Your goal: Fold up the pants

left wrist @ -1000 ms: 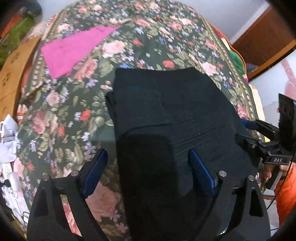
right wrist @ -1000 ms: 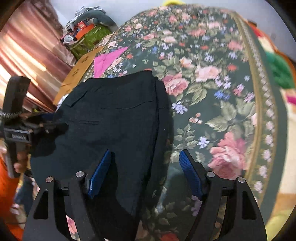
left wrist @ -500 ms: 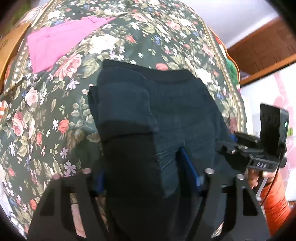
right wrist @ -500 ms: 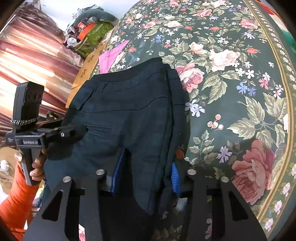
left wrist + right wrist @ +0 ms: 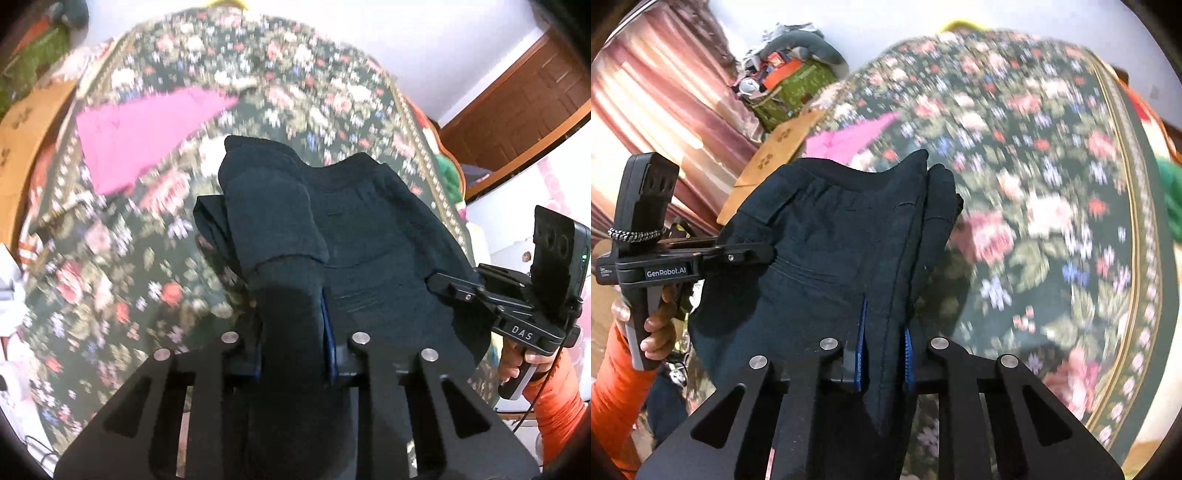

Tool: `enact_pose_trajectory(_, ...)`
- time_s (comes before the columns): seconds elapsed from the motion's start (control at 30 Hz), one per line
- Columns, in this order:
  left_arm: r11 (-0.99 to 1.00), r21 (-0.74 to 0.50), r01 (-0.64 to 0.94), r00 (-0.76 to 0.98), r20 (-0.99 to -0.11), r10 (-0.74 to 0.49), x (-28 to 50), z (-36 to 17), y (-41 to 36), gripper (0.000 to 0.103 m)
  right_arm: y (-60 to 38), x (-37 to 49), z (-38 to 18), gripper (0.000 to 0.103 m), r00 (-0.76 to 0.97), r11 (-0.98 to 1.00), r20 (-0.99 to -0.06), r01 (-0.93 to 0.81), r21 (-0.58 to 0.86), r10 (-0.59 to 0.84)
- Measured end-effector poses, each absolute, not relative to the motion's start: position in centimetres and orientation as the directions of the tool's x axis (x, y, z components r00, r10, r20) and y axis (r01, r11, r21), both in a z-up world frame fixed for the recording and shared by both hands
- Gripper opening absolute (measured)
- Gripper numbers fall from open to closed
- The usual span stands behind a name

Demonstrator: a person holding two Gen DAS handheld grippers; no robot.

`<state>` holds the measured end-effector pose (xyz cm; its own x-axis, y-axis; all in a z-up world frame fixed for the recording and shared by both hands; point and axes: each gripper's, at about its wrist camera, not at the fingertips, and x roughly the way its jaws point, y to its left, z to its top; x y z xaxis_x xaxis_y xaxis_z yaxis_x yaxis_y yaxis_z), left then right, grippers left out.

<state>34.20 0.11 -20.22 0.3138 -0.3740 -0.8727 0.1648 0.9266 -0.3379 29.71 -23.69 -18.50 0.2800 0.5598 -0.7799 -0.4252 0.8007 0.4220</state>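
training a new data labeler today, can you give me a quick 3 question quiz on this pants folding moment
1. True or false: both the left gripper and the right gripper are shut on the dark pants.
2. Which colour is the cloth that lies on the floral bedspread beyond the pants? A) yellow B) pink C) white
3. Fill in: the pads on the right gripper's fingers are ____ in colour.

Key: 1 true; 2 B; 3 blue
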Motion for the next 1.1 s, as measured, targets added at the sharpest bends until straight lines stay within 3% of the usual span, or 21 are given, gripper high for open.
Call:
enact_pose_trajectory(0.3, 0.957, -0.223, 0.185, 0.527, -0.8, -0.288, 36.3, -12.3, 4.1, 0.023, -19.5, 33.0, -12.5, 0.014, 0.418, 0.781, -0.693, -0.518, 0.349, 0.587)
enact_pose_trajectory(0.53, 0.975, -0.167, 0.148, 0.611, -0.76, -0.223, 40.9, -9.8, 8.1, 0.023, -15.2, 37.6, -10.5, 0.014, 0.467, 0.775, -0.65, -0.542, 0.325, 0.599)
enact_pose_trajectory(0.8, 0.974, -0.205, 0.092, 0.609, -0.762, -0.218, 46.6, -12.6, 12.6, 0.023, -10.7, 42.1, -12.8, 0.014, 0.46, 0.777, -0.665, -0.549, 0.308, 0.589)
enact_pose_trajectory(1.1, 0.979, -0.199, 0.034, 0.563, -0.806, -0.183, 52.7, -20.9, 14.9, 0.023, -7.2, 46.7, -19.5, 0.014, 0.414, 0.808, -0.734, -0.502, 0.309, 0.538)
